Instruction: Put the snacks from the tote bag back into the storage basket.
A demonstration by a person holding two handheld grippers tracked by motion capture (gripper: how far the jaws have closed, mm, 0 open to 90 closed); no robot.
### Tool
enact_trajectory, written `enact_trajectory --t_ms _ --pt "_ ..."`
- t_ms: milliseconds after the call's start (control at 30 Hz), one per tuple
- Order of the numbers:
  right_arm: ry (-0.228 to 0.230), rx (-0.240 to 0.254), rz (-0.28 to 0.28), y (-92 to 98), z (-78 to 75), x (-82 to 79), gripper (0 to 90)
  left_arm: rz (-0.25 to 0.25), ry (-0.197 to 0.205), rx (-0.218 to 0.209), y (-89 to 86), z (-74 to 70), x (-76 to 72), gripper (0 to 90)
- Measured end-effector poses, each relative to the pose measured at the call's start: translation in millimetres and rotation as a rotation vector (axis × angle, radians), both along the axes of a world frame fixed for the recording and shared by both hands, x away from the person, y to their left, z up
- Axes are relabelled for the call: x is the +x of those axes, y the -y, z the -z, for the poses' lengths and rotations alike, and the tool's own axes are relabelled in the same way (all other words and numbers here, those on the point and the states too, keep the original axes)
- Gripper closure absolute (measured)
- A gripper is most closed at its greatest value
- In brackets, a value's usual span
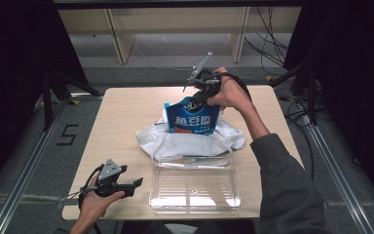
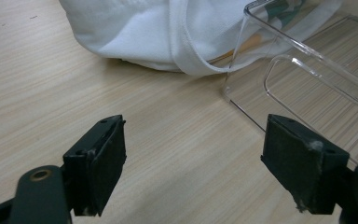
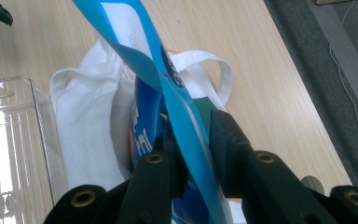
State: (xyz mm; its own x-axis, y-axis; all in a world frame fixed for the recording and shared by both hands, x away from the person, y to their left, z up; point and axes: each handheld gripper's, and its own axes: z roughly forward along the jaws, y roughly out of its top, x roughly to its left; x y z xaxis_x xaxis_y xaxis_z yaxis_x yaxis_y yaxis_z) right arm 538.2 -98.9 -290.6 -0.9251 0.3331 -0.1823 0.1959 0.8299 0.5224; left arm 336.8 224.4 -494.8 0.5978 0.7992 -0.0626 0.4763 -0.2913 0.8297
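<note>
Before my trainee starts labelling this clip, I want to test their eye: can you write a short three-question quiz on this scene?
1. True or false: the right tool is shut on the blue printed snack pouch.
2. What does the pouch stand over: (a) white cloth tote bag, (b) clear plastic tray?
3. How do the left tool's jaws stand?

Key: 1 true; 2 a; 3 open, empty, above the light wooden table.

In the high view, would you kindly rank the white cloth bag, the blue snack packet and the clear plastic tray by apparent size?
1. clear plastic tray and white cloth bag: too alike to rank.
2. blue snack packet, partly inside the bag, pinched by the right gripper.
</note>
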Motion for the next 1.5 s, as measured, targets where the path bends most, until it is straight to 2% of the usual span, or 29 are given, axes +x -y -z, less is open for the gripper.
enact_trajectory --t_ms 200,233,267,300,467,600,667,733,867,900,1033,1067,1100,1133,1167,1200,1267,1300,1333,1500 --pt "0.007 -0.010 -0.034 -0.5 2.7 3.0 84.3 -0.012 -0.011 -0.016 1.4 0.8 -0.8 20.9" --pt "0.005 -0.008 -0.047 0.3 2.9 4.0 85.7 -0.001 -0.002 0.002 0.3 0.0 -0.2 20.9" --pt "0.005 -0.008 -0.047 0.3 2.9 4.0 85.7 -0.002 -0.003 0.002 0.5 0.2 -0.3 20.9" --pt "0.004 -0.007 -0.056 0.9 3.1 4.6 89.7 0.000 -0.002 0.005 0.4 0.2 -0.5 20.9" --pt "0.037 -0.030 -0.113 0.8 2.8 5.1 90.0 -0.003 -0.002 0.002 0.9 0.5 -0.3 21.0" --pt "0.036 -0.034 -0.130 1.5 1.6 5.1 90.0 0.000 0.004 0.006 0.0 0.1 -0.4 21.1" --pt "0.032 -0.037 -0.126 1.4 1.1 3.6 90.0 -0.013 -0.005 -0.014 0.9 0.8 -0.8 21.3" --pt "0.035 -0.044 -0.124 1.1 0.3 2.3 90.0 -0.003 0.001 0.010 -1.0 0.5 -0.6 21.4" --pt "0.040 -0.056 -0.151 0.4 -3.5 0.4 90.0 -0.009 -0.007 -0.002 -0.5 0.3 -1.3 21.5" --pt "0.049 -0.061 -0.140 0.2 -5.3 -1.1 90.0 0.002 0.001 0.010 -1.8 0.1 -1.0 21.5" --pt "0.080 -0.058 -0.158 -1.0 -16.1 -5.1 90.0 -0.017 -0.006 -0.012 -1.1 0.6 -0.9 21.5" --pt "0.088 -0.055 -0.132 -0.8 -24.2 -9.2 90.0 -0.006 0.002 0.009 -2.6 0.2 -0.8 21.5" --pt "0.088 -0.055 -0.132 -0.8 -24.2 -9.2 90.0 -0.011 0.002 -0.003 -1.9 0.6 -1.1 21.5" --pt "0.108 -0.050 -0.136 -0.4 -33.1 -10.9 90.0 -0.020 -0.006 -0.004 -2.0 0.4 -1.0 21.5" --pt "0.108 -0.050 -0.136 -0.4 -33.1 -10.9 90.0 -0.020 -0.006 -0.004 -2.0 0.4 -1.0 21.5" --pt "0.116 -0.050 -0.163 0.0 -37.6 -10.0 90.0 -0.019 -0.008 -0.013 -1.4 0.7 -1.2 21.5" --pt "0.124 -0.043 -0.148 0.0 -45.6 -13.3 90.0 -0.015 0.002 -0.004 -1.8 0.6 -1.4 21.5" --pt "0.134 -0.046 -0.164 -0.3 -49.7 -13.0 90.0 -0.021 -0.002 -0.002 -2.2 0.4 -1.8 21.5" --pt "0.139 -0.053 -0.135 -1.0 -57.0 -16.2 90.0 -0.024 -0.003 -0.003 -2.3 0.2 -1.7 21.5" --pt "0.147 -0.070 -0.123 -0.2 -69.5 -18.2 90.0 -0.021 -0.004 -0.004 -2.8 0.3 -2.0 21.5"
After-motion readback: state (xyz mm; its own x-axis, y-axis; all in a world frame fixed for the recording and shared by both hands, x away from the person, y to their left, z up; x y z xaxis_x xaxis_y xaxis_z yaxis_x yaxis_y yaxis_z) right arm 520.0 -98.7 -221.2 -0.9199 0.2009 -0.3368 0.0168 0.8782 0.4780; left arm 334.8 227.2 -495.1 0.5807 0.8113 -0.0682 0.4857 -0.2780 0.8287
